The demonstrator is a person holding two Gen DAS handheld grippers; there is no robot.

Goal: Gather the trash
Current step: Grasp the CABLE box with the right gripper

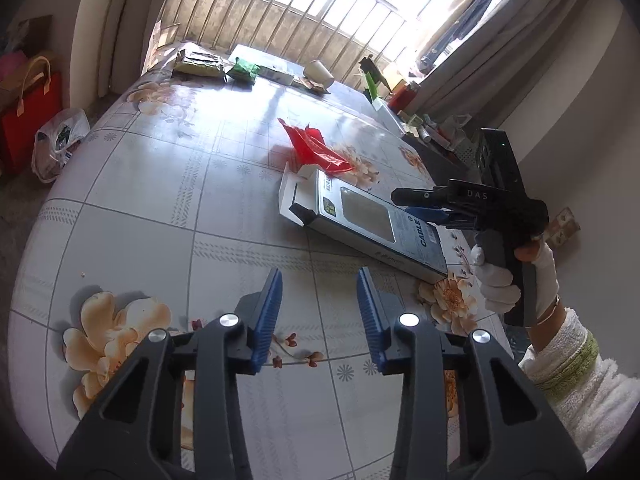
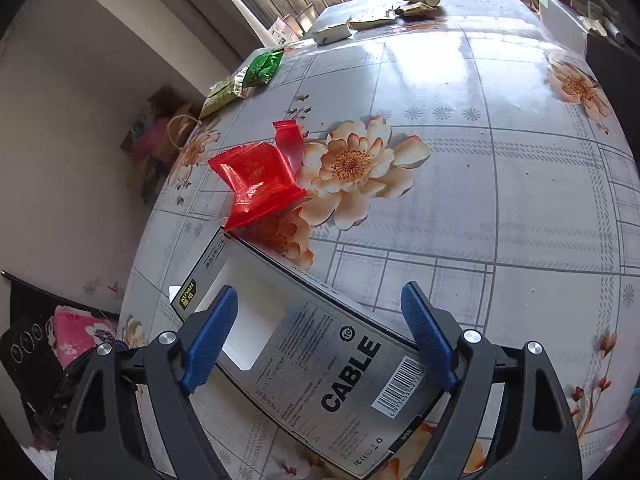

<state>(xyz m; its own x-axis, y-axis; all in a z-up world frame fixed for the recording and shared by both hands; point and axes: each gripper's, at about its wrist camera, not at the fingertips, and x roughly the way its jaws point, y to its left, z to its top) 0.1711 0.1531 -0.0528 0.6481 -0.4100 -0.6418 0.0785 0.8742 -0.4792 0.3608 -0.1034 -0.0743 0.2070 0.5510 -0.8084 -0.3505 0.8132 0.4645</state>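
A flat grey "CABLE" box (image 1: 372, 226) lies on the floral table (image 1: 168, 184). My right gripper (image 2: 320, 316) is open, its blue pads on either side of the box (image 2: 320, 364) and just above it, not gripping. It also shows in the left wrist view (image 1: 404, 204), at the box's right end. A crumpled red wrapper (image 1: 316, 148) lies just beyond the box, also in the right wrist view (image 2: 260, 182). My left gripper (image 1: 320, 288) is open and empty, over the table nearer than the box.
At the far table edge lie green packets (image 1: 242, 70), a tipped paper cup (image 1: 318, 71) and a small carton (image 2: 332, 32). Bottles and boxes crowd the right side (image 1: 404, 100). A plastic bag (image 1: 56, 140) and a red bag (image 1: 28, 112) sit on the floor at left.
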